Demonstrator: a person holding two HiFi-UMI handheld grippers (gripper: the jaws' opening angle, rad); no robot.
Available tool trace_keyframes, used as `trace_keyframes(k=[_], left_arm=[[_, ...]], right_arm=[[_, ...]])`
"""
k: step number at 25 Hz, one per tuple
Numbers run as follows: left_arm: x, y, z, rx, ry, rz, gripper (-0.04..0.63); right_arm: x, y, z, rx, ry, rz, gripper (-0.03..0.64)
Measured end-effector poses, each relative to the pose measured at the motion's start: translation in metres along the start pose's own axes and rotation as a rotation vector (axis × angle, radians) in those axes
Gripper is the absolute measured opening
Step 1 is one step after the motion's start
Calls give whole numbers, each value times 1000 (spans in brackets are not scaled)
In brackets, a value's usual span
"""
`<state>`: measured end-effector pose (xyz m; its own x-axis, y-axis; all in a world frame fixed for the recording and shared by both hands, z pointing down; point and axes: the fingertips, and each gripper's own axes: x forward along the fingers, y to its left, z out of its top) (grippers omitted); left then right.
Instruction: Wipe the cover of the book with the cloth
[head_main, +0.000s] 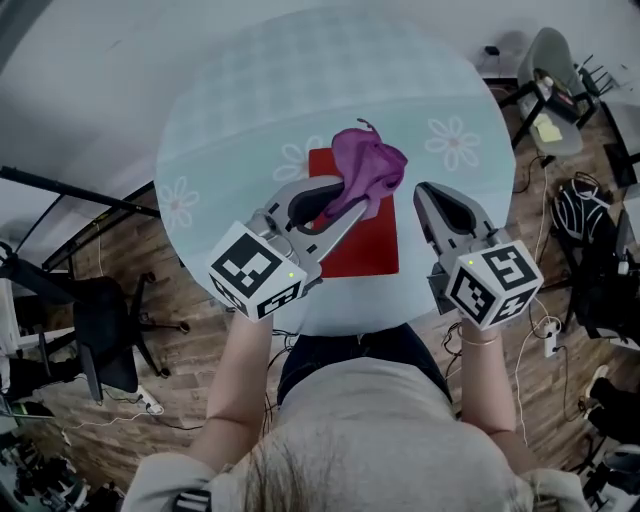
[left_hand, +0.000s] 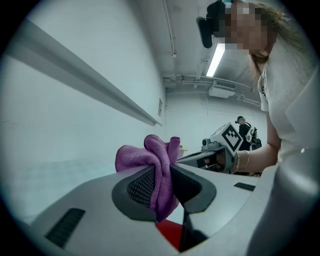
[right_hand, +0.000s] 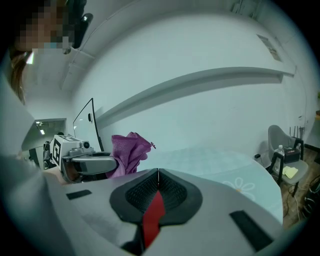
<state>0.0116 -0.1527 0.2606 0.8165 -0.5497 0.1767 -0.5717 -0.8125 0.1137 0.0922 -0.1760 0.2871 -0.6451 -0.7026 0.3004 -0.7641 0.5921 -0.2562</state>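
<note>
Left gripper (left_hand: 165, 182) is clamped on the purple cloth (head_main: 372, 168). The fabric is pinched between its pads, with a bunch standing above the jaws and a shorter tail hanging below. Right gripper (right_hand: 158, 172) has its jaws pressed together on nothing. It sits right of centre in the head view, just beside the right edge of the book.

The red book (head_main: 360, 250) lies flat at the centre of the head view on the round table (head_main: 250, 110). The cloth is over the book's upper part. Whether the fabric touches the cover cannot be determined.

Probable faults from this position:

1. Book slides. Nothing visibly pins the book, so drag from a wipe stroke is likely to push it across the tablecloth.
2. Poor coverage. The cloth is wadded rather than spread, so each pass would probably contact only a narrow strip.
3. Jaw contact. If the left gripper is lowered too far, its tips rather than the fabric could scrape the cover.
4. Cloth slip. Friction during the stroke may drag the fabric out from between the pads.
</note>
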Motion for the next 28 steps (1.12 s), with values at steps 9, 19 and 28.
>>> trace_keyframes(k=[9,19,28], left_arm=[[-28,11,31,-60,-159,81,100],[-51,19,48,-61,-269,154,100],[-59,22,45,-110,-323,194,100]], right_arm=[[0,18,36,-73,-102,21,21],[-1,34,51,-98,-166,41,21],[3,40,48,-113,-166,38,21]])
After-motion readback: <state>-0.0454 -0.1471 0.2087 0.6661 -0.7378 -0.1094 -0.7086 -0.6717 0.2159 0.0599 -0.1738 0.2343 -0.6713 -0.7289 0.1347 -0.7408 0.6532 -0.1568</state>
